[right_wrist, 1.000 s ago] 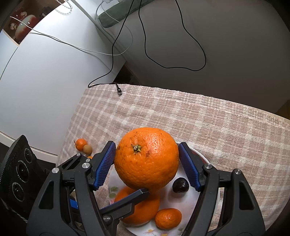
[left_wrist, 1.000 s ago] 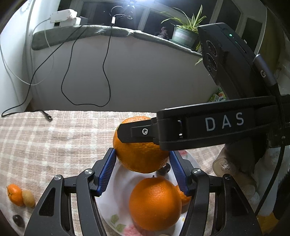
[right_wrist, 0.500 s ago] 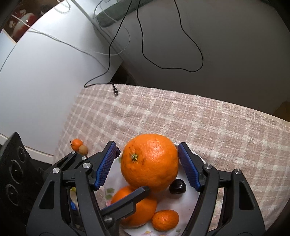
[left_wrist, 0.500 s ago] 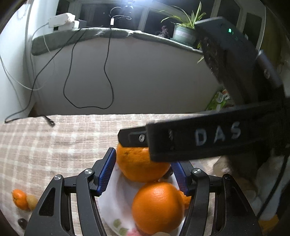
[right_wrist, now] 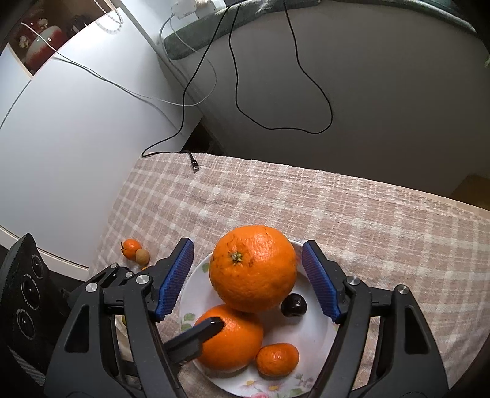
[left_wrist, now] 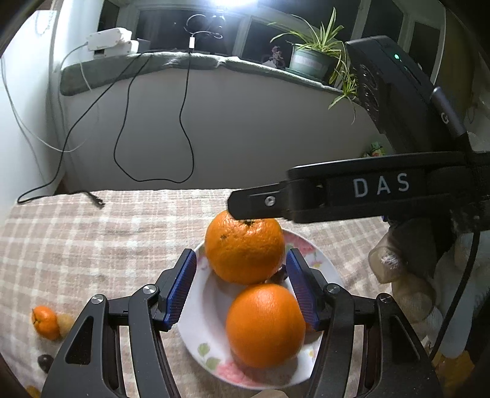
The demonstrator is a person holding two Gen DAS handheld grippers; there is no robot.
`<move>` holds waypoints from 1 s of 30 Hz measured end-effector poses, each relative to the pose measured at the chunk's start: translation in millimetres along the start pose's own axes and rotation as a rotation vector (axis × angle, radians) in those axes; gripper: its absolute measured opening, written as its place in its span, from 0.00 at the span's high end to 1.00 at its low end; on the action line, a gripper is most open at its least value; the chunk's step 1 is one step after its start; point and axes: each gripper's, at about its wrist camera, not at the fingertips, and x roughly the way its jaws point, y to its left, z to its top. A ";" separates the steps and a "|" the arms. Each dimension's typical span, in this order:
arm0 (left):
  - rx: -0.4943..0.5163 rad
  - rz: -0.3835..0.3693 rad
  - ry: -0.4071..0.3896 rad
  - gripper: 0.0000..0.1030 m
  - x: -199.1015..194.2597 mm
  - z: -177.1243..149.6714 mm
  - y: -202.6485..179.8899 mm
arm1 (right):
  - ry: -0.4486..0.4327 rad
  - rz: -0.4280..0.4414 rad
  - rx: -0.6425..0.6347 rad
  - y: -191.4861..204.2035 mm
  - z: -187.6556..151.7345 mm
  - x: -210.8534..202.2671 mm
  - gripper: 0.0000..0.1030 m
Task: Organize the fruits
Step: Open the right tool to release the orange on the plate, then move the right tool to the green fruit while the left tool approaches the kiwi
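Right tool (right_wrist: 248, 277) apart around big orange (right_wrist: 253, 268), left tool (left_wrist: 240, 287) apart, plate (right_wrist: 318, 333) partly hidden

Ahead of me, upper frame: dark windows (left_wrist: 269, 33) with bright light glare (left_wrist: 232, 3), potted plant (left_wrist: 312, 58) on the grey-padded sill (left_wrist: 196, 61), black cable (left_wrist: 183, 116) hanging down white wall (left_wrist: 245, 128). Checked cloth (left_wrist: 92, 232) covers tabletop.
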 end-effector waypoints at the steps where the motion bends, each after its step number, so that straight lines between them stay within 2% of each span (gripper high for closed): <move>1: 0.000 0.001 -0.001 0.41 -2.1 -0.6 -0.1 | -0.006 -0.004 0.000 0.5 -1.8 -2.6 0.25; 18: 0.031 0.041 -0.056 0.41 -51.0 -16.7 -6.6 | -0.088 -0.076 -0.034 13.9 -33.0 -35.8 0.21; 26: 0.035 0.072 -0.100 0.41 -76.1 -22.4 3.0 | -0.194 -0.108 -0.070 32.4 -50.9 -59.1 0.21; 30: 0.031 0.090 -0.117 0.41 -88.1 -25.3 13.4 | -0.208 -0.111 -0.096 48.7 -61.4 -64.9 0.21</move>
